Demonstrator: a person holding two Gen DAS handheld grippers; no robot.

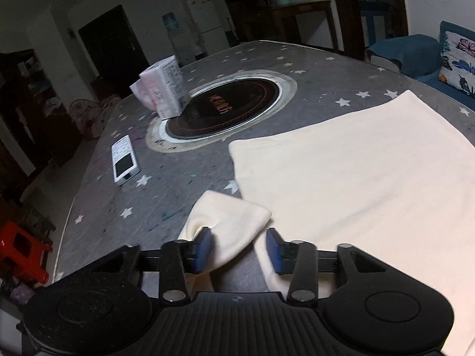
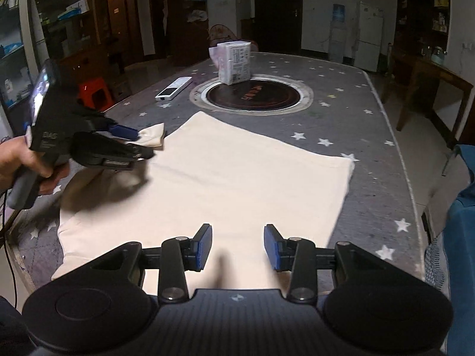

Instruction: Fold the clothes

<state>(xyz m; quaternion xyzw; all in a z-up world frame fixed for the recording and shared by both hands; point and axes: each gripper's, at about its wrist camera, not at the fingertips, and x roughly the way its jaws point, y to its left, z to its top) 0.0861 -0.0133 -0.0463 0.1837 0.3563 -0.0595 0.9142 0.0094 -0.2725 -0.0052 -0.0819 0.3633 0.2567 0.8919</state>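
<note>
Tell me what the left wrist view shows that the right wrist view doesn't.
Only the left wrist view: the sleeve draped between the left gripper's blue pads, not pinched, and a butterfly-print cushion. Only the right wrist view: the hand holding the left gripper, and the right gripper open, empty, over the cream garment. Both: the garment, tissue pack, remote, round hotplate.

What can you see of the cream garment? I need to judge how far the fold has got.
The cream garment looks like soft, plain knit fabric, spread mostly flat on the star-patterned grey table cover, its far edge short of the round inset hob. Its near edge runs under the right gripper, whose jaws stand open above it. One corner flap is lifted and bunched between the left gripper's pads; a firm pinch is unclear.
</note>
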